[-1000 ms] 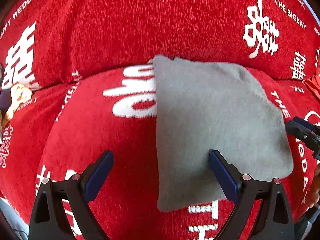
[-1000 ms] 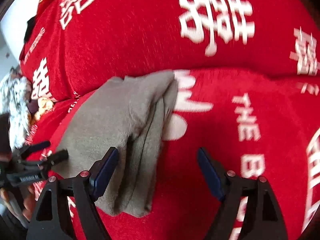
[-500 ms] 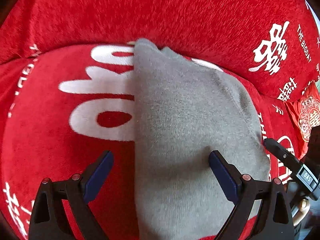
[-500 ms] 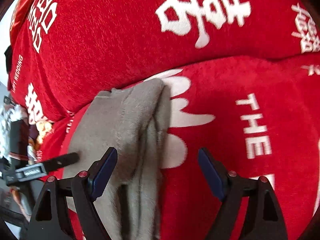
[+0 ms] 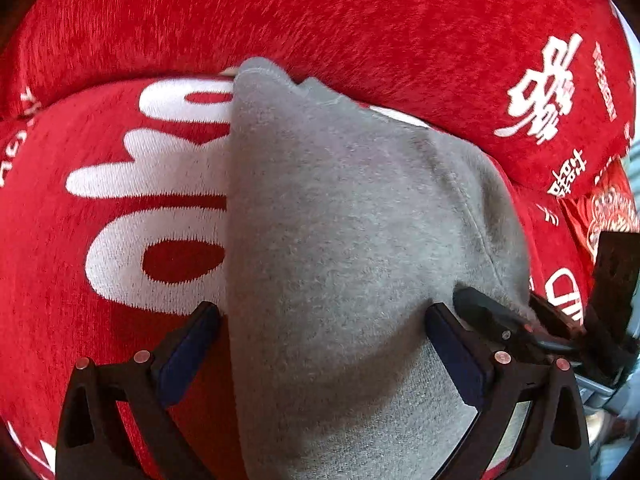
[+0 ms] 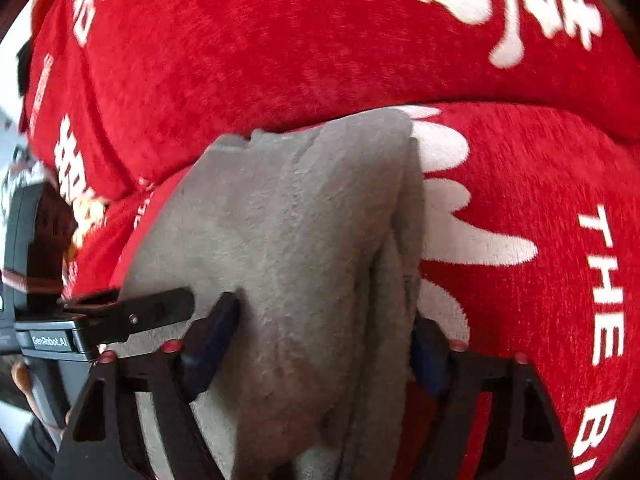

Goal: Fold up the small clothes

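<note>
A folded grey garment (image 5: 352,240) lies on a red sofa (image 5: 120,240) printed with white lettering, its far end reaching the crease where the seat meets the backrest.

The left hand-held gripper (image 5: 320,340) is spread wide over the near part of the garment: one blue-padded finger (image 5: 188,352) stands at the cloth's left edge and the other (image 5: 456,352) presses on the grey fabric. It grips nothing.

The right hand-held gripper (image 6: 320,344) is also spread wide and straddles the stacked layers at the garment's right edge (image 6: 400,280), fingers on either side of the bulk without pinching it. The two tools sit just beside each other.
</note>
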Available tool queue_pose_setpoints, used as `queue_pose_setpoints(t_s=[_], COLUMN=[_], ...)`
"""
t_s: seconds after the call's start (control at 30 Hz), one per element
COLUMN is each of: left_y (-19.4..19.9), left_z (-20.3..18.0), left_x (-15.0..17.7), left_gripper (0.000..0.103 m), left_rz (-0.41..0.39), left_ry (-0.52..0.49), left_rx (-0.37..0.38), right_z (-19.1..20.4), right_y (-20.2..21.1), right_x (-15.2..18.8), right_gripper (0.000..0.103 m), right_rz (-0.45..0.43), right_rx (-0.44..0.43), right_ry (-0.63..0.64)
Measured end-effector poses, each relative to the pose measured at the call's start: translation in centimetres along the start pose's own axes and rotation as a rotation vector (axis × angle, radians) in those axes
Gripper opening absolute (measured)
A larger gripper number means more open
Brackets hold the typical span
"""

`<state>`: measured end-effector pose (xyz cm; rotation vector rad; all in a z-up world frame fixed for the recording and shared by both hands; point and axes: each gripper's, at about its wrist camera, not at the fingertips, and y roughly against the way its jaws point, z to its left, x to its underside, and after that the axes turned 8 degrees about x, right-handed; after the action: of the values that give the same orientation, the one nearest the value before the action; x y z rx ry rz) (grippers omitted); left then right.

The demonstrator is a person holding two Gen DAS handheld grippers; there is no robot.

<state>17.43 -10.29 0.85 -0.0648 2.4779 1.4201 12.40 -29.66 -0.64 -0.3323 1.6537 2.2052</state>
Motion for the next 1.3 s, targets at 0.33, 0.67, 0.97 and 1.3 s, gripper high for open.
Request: queue_pose_setpoints(t_s=[0.33, 0.67, 0.97, 1.3], left_y=[0.8, 3.1, 5.1, 7.8], left_z=[-1.0, -3.5, -5.5, -6.7], left_x=[1.0, 1.3, 2.9, 6.3], left_gripper=[0.074, 0.044, 0.042, 0.042], left_rz=[-0.056, -0.086, -0.107, -0.141], left_ry=[-0.041, -0.123, -0.158, -0.197], left_rx=[0.016, -0.112, -0.155, -0.178], right_z=[-0.9, 3.1, 5.3, 6.3], right_y=[0.8, 3.8, 6.4, 9.3], right_x=[1.4, 1.2, 2.4, 5.2], right_gripper=[0.056, 0.037, 0.036, 0.036], right_rz=[-0.017, -0.104, -0.144, -0.172], right_rx=[-0.013, 0.106, 0.137, 0.129], right_ry=[-0.036, 0.11, 0.155, 0.17])
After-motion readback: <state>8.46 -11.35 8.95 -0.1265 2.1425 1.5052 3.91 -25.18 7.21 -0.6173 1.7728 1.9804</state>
